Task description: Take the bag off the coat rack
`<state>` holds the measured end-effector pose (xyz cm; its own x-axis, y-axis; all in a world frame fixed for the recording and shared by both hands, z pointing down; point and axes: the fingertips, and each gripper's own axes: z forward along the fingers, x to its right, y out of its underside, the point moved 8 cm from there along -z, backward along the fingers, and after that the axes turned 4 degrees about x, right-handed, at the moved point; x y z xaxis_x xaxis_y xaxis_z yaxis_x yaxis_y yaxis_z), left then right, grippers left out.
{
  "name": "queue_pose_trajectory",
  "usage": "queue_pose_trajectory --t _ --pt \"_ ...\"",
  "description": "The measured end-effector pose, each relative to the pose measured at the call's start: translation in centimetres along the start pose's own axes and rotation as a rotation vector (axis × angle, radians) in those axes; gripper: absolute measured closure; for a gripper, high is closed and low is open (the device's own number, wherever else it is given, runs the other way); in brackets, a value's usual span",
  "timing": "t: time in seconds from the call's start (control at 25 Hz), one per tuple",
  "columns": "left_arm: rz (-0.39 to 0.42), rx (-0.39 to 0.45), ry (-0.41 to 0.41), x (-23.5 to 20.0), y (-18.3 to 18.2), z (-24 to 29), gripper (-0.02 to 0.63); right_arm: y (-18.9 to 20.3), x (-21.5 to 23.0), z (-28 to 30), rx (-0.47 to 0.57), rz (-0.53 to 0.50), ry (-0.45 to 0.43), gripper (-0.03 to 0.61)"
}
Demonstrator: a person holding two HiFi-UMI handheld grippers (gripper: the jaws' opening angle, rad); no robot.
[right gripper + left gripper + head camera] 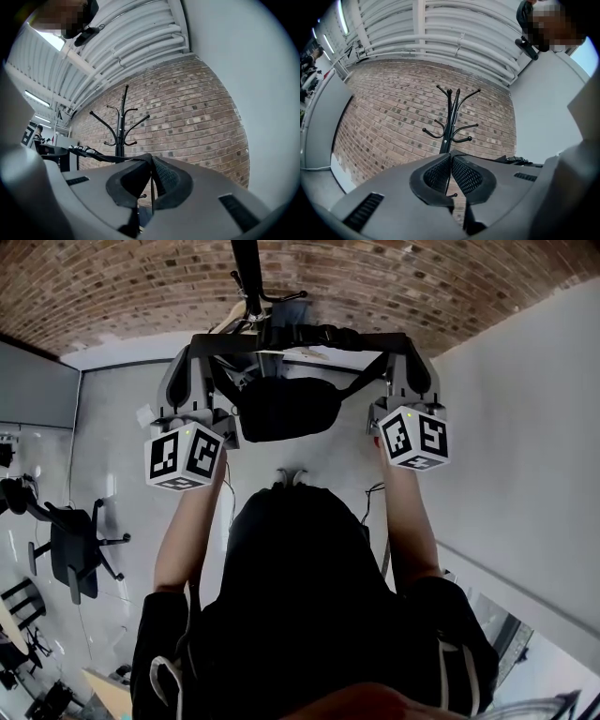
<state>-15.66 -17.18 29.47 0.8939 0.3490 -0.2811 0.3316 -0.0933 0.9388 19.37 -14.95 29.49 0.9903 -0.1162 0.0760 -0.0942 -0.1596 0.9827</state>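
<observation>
left gripper [451, 158] jaws together, clamped on the strap [300, 337]. right gripper [151, 161] likewise, pinching its other end. strap runs taut between them, black bag [286, 409] hanging under it. coat rack [451, 117] stands just beyond, against the brick wall [393, 117].

The bag [286, 409] is seen as matt black cloth, probably nylon; the coat rack [451, 117] as smooth dark metal; the wall [197, 117] as rough brick
</observation>
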Motion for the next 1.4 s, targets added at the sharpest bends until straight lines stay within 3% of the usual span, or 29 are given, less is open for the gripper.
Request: queue_pose_trajectory --t 0.2,0.48,0.64,0.84,1.4 --pt "0.023 -0.002 0.013 0.0 -0.1 -0.8 0.591 -0.3 -0.2 -0.6 0.011 -0.023 -0.034 0.557" --pt "-0.039 0.022 -0.018 -0.2 -0.5 -2.0 0.591 -1.2 -1.1 -1.7 0.011 0.001 -0.087 0.557" --pt "0.009 0.019 -0.041 0.2 -0.9 -3.3 0.591 -1.7 -1.4 -2.7 0.015 -0.053 -0.103 0.557" --pt "0.096 0.061 -0.031 0.3 -2.2 -4.1 0.591 -2.5 -2.1 -2.8 0.021 -0.049 -0.080 0.557" --pt "0.029 0.053 -0.052 2.1 -2.9 -6.9 0.591 -3.6 -2.0 -6.1 0.007 0.019 -0.084 0.557"
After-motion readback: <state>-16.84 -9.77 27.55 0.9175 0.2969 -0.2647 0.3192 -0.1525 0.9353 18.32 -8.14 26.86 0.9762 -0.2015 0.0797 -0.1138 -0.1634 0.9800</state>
